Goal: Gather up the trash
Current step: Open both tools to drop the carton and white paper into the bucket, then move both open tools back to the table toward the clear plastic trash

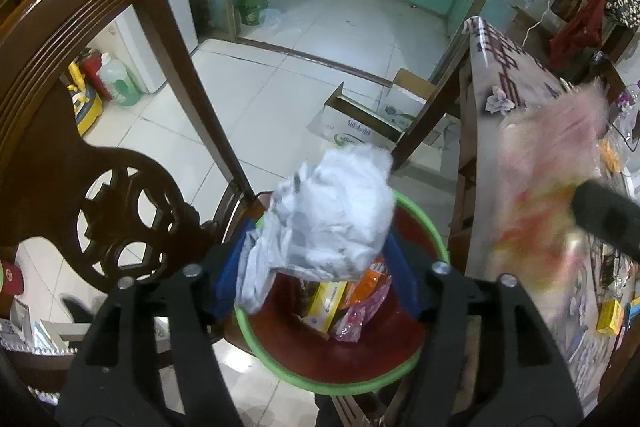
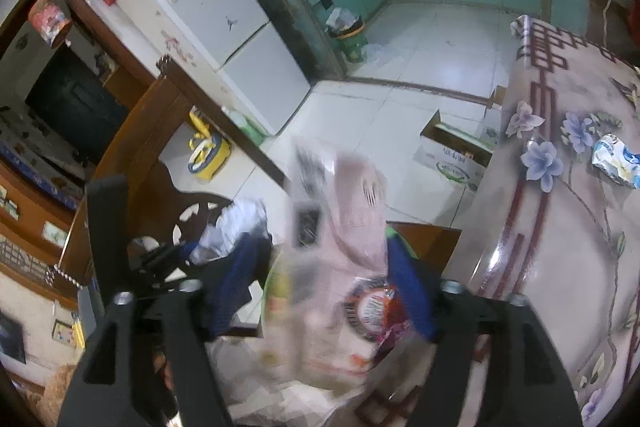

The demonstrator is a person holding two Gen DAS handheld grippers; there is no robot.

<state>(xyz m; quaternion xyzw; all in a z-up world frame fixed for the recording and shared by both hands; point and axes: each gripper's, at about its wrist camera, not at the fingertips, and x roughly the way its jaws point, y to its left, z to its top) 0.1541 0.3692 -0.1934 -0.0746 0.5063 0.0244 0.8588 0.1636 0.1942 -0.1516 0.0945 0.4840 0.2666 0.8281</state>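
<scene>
My left gripper (image 1: pixel 316 259) is shut on a crumpled white plastic bag (image 1: pixel 332 215) and holds it right above a red bin with a green rim (image 1: pixel 436 231). The bin holds a yellow box (image 1: pixel 326 305) and pink wrappers (image 1: pixel 360 311). My right gripper (image 2: pixel 328 283) is shut on a blurred pink plastic wrapper (image 2: pixel 344 239); this wrapper also shows blurred at the right of the left wrist view (image 1: pixel 560 195). The white bag shows in the right wrist view (image 2: pixel 236 227), with the bin's rim partly hidden behind the wrapper.
A dark wooden chair (image 1: pixel 100 107) stands left of the bin. A table with a floral cloth (image 2: pixel 560 187) is on the right, with a blue-white wrapper (image 2: pixel 616 165) on it. An open cardboard box (image 1: pixel 372 123) and a green trash can (image 1: pixel 252 3) stand on the tiled floor.
</scene>
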